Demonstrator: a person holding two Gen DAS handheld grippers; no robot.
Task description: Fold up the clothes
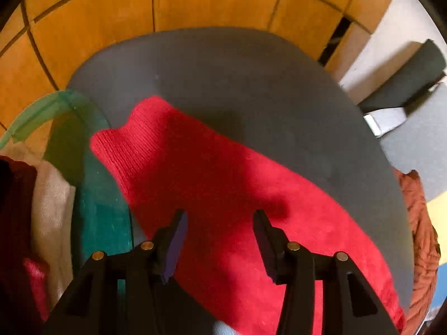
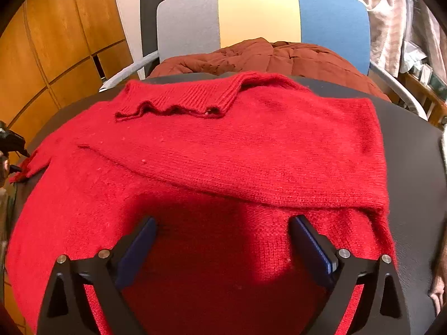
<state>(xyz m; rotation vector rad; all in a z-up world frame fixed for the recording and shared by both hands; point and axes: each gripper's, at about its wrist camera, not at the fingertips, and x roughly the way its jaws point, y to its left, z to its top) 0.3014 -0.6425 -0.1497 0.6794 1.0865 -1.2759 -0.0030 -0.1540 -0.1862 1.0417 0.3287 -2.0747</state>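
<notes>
Both tongs are seen spread apart with nothing pinched between them. Beneath the left tongs point(image 1: 219, 215) a red knitted sweater point(image 1: 223, 195) is spread over a dark grey round surface point(image 1: 251, 83), its ribbed edge reaching away from the tongs toward the far left. Beside the sweater's left edge, a translucent green basket point(image 1: 92, 184) is seen with cream, dark red and pink garments point(image 1: 47, 192) piled in it. Orange wooden cabinet panels point(image 1: 111, 28) are found behind the surface.

Under the right tongs point(image 2: 223, 223) the same sweater point(image 2: 223, 153) is laid out, one part folded over across its body, with the ribbed collar point(image 2: 178, 97) lying on the far side from the tongs. Beyond the collar, a rust-brown quilted jacket point(image 2: 265, 55) is heaped on a chair whose backrest point(image 2: 259, 11) is striped grey, yellow and blue. Pale fabric point(image 2: 385, 5) is hung to the right of the chair. No readable writing can be made out.
</notes>
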